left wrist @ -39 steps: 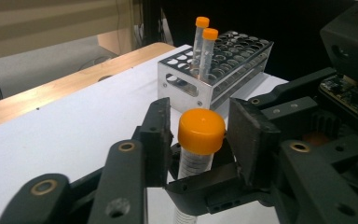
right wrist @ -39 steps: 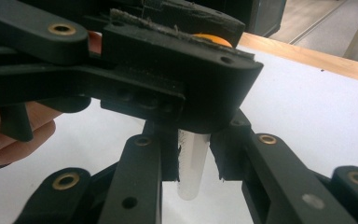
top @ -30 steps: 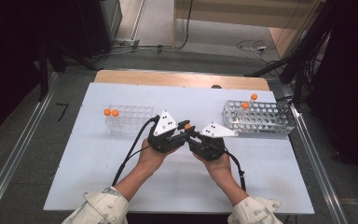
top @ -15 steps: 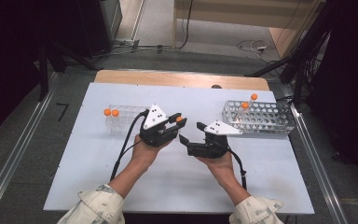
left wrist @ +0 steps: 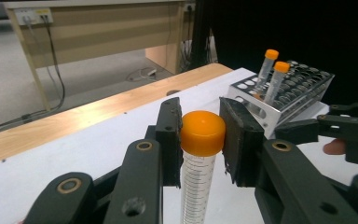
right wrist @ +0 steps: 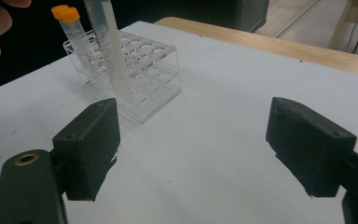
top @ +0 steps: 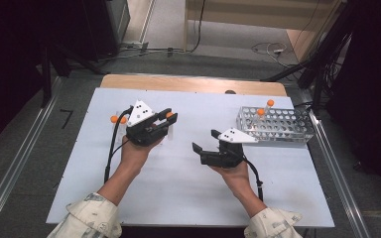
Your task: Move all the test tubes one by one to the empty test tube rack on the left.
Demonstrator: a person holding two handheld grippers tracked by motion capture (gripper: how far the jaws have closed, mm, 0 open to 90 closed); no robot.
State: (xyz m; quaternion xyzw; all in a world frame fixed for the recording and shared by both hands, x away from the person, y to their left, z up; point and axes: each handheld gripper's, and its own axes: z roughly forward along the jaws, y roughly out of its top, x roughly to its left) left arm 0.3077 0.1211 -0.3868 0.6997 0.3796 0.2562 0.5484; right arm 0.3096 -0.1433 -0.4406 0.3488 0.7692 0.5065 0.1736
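left gripper [left wrist: 203, 140]: jaws clamped on an orange-capped tube [left wrist: 200, 154]
right gripper [right wrist: 191, 149]: jaws wide, empty
right gripper view: clear rack [right wrist: 140, 70]
counter [top: 188, 193]: white, on grey floor [top: 25, 144]

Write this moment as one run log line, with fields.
left gripper: shut on tube | right gripper: open, nothing between jaws | metal rack: two tubes standing

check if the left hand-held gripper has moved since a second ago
Yes. The left hand-held gripper, shut on an orange-capped clear plastic tube, has moved left, away from the metal tube rack.
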